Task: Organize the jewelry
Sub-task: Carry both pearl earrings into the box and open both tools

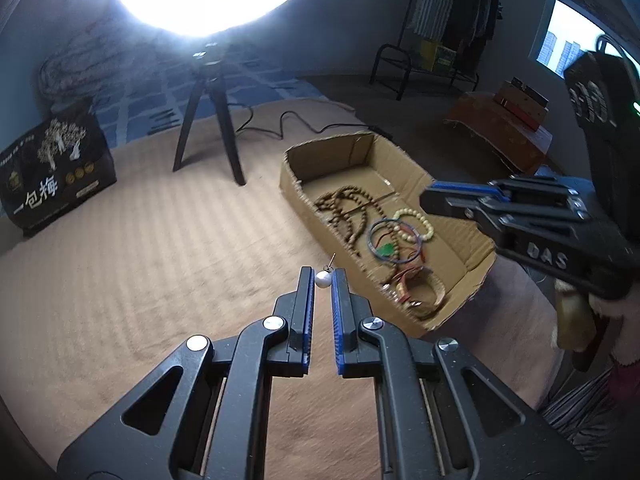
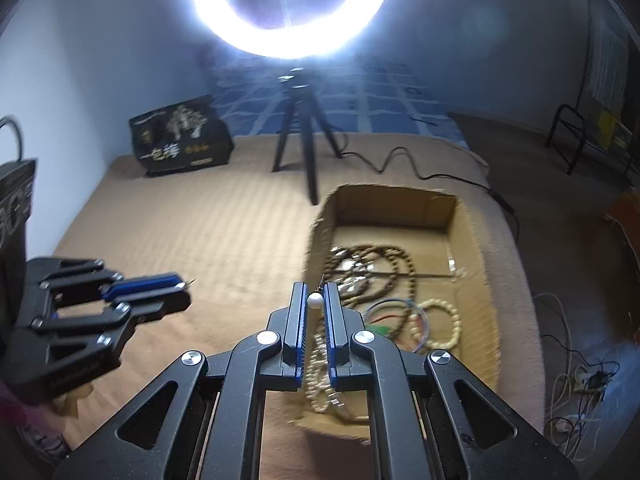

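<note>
My left gripper (image 1: 323,278) is shut on a white pearl earring (image 1: 323,278), held above the tan blanket just left of the cardboard box (image 1: 292,184). My right gripper (image 2: 315,301) is shut on a second white pearl earring (image 2: 315,301), held above the box's near left wall (image 2: 316,236). The box holds a brown bead necklace (image 1: 348,204), a cream bead bracelet (image 1: 424,224), a blue bangle (image 1: 376,240) and a woven bracelet (image 1: 424,292). The right gripper shows in the left wrist view (image 1: 430,200) over the box; the left gripper shows in the right wrist view (image 2: 186,292).
A ring light on a black tripod (image 1: 208,120) stands on the blanket behind the box, with its cable (image 1: 280,124) trailing right. A black printed bag (image 1: 52,168) stands at the far left. A clothes rack (image 1: 440,40) and low furniture stand beyond the bed.
</note>
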The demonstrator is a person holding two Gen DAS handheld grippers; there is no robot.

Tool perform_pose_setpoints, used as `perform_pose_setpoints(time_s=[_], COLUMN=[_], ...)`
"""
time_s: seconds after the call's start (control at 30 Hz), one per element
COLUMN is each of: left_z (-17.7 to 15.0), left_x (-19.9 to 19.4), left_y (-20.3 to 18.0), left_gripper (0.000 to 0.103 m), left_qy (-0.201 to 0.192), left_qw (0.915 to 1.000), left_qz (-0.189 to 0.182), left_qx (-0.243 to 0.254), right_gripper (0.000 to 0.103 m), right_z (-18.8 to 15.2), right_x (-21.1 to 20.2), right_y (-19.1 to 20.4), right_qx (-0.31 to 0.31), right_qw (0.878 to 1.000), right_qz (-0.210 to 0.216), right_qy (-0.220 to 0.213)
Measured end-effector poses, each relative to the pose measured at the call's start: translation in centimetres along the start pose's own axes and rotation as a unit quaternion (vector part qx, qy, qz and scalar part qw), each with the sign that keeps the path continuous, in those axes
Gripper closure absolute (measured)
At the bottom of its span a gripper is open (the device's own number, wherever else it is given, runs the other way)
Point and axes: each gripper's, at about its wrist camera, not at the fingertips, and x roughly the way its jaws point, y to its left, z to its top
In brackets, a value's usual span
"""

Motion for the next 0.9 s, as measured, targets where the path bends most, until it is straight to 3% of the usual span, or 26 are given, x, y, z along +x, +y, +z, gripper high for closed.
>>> perform_pose_setpoints(time_s=[0.43,0.9], left_z=[1.8,2.6], left_x=[1.9,4.6], left_y=[-4.0,-6.5], left_gripper=[0.096,0.096], left_qy=[-0.009,0.001], left_qw=[0.9997,0.9994], left_qz=[-0.019,-0.034], left_qx=[0.012,0.011], right_gripper=[0.096,0.096], right_z=[1.3,1.5], right_x=[1.3,2.5], right_y=[-4.9,-7.0], right_qx=[0.029,0.042], right_qw=[0.999,0.998], right_qz=[-0.039,-0.054], right_qy=[0.003,0.011])
